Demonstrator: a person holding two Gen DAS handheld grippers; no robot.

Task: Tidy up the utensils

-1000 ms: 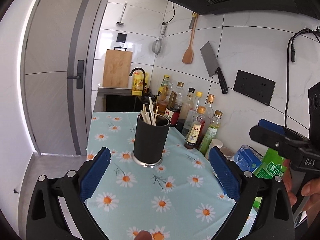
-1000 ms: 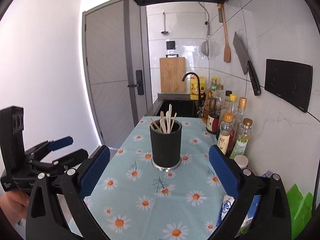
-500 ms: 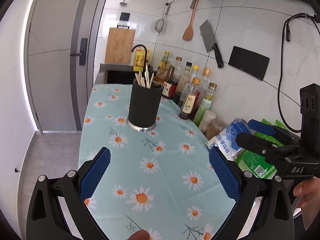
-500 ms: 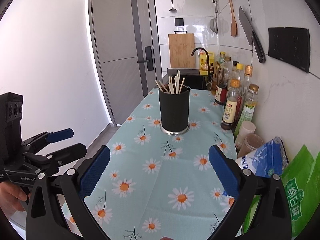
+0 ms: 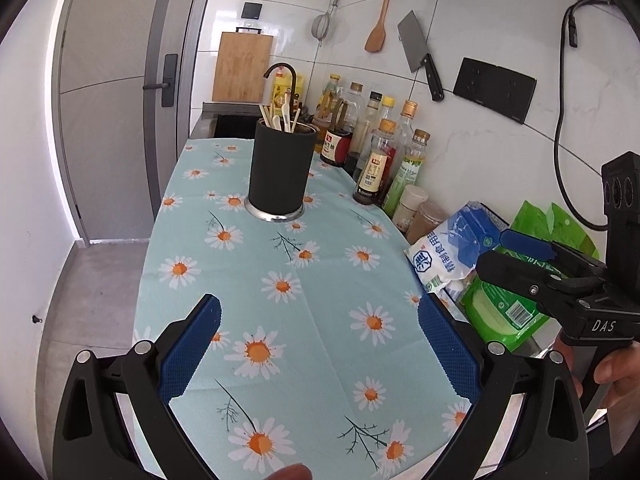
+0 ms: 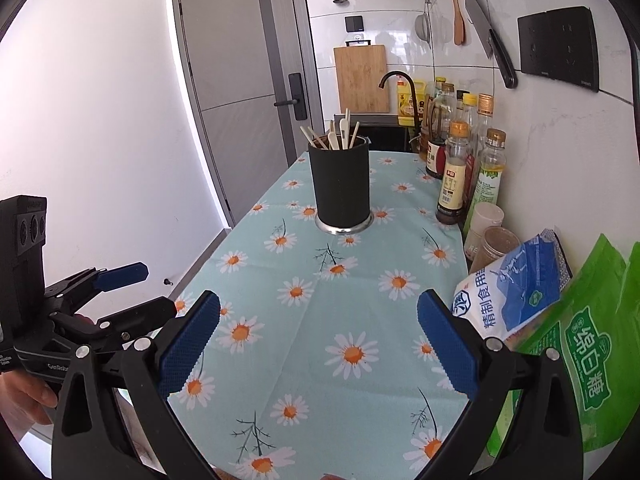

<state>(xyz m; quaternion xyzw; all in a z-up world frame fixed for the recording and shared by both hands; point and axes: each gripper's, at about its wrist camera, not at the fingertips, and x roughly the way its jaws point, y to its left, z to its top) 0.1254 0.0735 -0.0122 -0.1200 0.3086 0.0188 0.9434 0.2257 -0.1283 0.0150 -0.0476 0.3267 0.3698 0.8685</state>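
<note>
Holder (image 5: 280, 178) farther off, utensils (image 5: 280, 118) inside

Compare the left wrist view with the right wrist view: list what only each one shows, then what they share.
Only the left wrist view: the black power cable hanging down the tiled wall, and the right claw seen from the side, open.

Only the right wrist view: the white side wall, and the left claw seen from the side, open.

Both: the black cylindrical utensil holder with pale utensils inside, standing upright on the daisy-print tablecloth, and the row of sauce bottles.
</note>
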